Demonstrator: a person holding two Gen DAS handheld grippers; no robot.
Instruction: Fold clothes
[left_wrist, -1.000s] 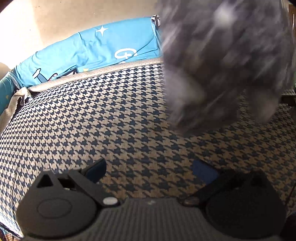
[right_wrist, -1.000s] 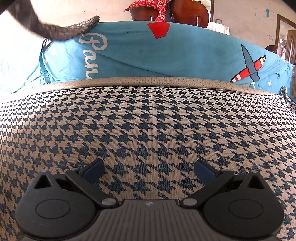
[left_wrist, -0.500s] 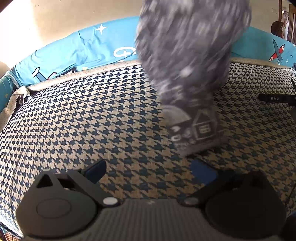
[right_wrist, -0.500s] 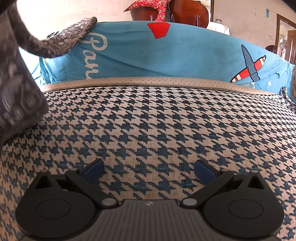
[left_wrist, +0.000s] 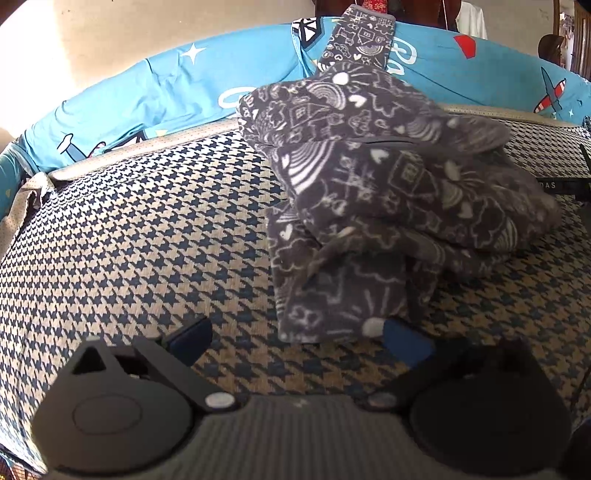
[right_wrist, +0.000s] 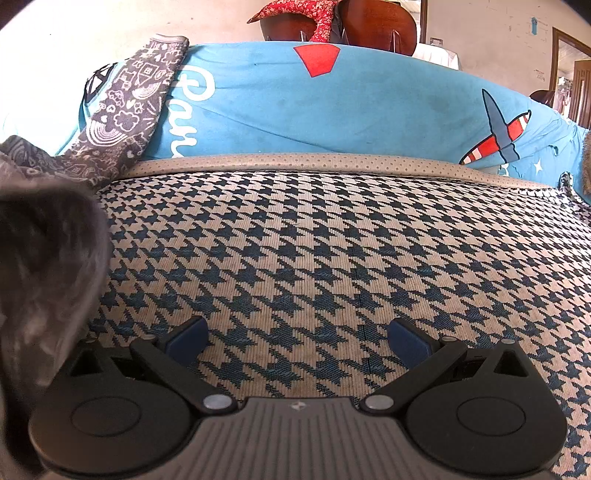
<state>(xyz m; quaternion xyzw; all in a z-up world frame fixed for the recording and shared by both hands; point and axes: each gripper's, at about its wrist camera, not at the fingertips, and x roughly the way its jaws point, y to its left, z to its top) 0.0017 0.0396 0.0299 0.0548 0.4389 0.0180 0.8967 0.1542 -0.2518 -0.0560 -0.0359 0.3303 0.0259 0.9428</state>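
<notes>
A dark grey garment with white doodle prints (left_wrist: 388, 192) lies crumpled in a heap on the houndstooth surface (left_wrist: 147, 240). One strip of it runs up over the blue cover behind. Its near edge lies just in front of my left gripper (left_wrist: 297, 338), which is open and empty. In the right wrist view the garment (right_wrist: 48, 258) fills the left edge, blurred and close, and its strip (right_wrist: 129, 107) drapes up the blue cover. My right gripper (right_wrist: 297, 341) is open and empty, low over the houndstooth fabric (right_wrist: 332, 258), to the right of the garment.
A blue printed cover (right_wrist: 332, 110) with red planes rises behind the surface, past a beige dotted border (right_wrist: 314, 162). A wooden chair with a red cloth (right_wrist: 332, 18) stands beyond it. A black bar (left_wrist: 565, 184) shows at the right edge.
The grey garment dropped from the air onto the houndstooth surface and settled in a heap. Neither gripper has moved noticeably.
</notes>
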